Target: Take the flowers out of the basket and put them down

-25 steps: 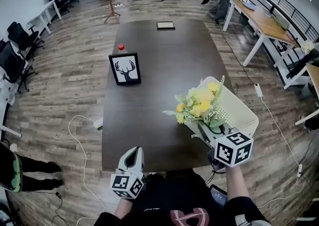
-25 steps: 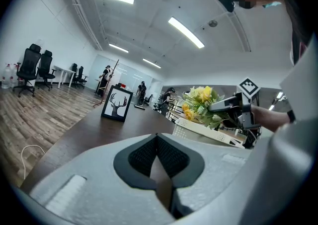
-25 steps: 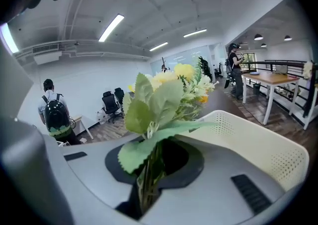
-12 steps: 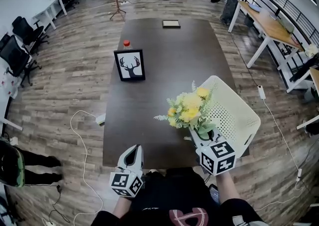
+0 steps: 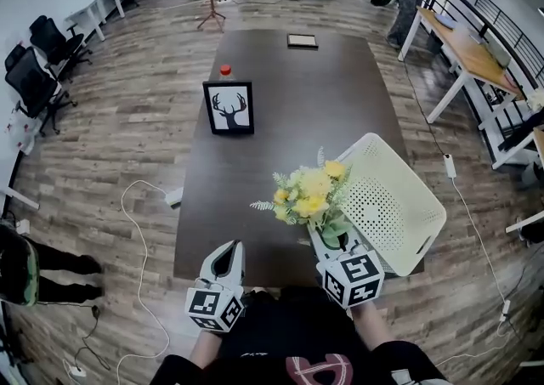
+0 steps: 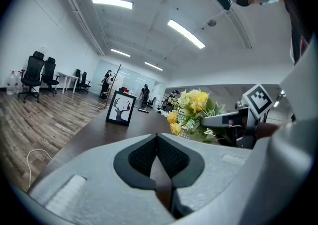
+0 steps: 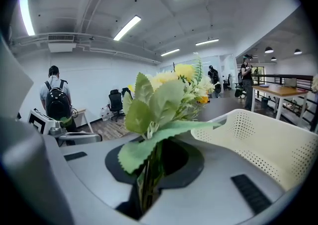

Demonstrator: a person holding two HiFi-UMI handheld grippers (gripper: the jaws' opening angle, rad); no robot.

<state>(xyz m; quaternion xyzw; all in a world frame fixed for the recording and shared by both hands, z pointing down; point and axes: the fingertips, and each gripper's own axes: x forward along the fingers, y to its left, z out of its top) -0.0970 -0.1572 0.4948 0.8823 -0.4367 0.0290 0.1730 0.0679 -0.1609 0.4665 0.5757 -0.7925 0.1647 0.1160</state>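
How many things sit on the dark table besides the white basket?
3: the deer picture standing left of centre, a red-topped item just behind it, a flat dark frame at the far end. The bouquet may hide more.

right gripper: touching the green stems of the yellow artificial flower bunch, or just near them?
Touching. The right gripper view shows the right gripper with its jaws pinched on the green stems of the yellow artificial flower bunch, with no gap.

Office — swivel chairs (image 5: pixel 36 84), desks (image 5: pixel 466 45)
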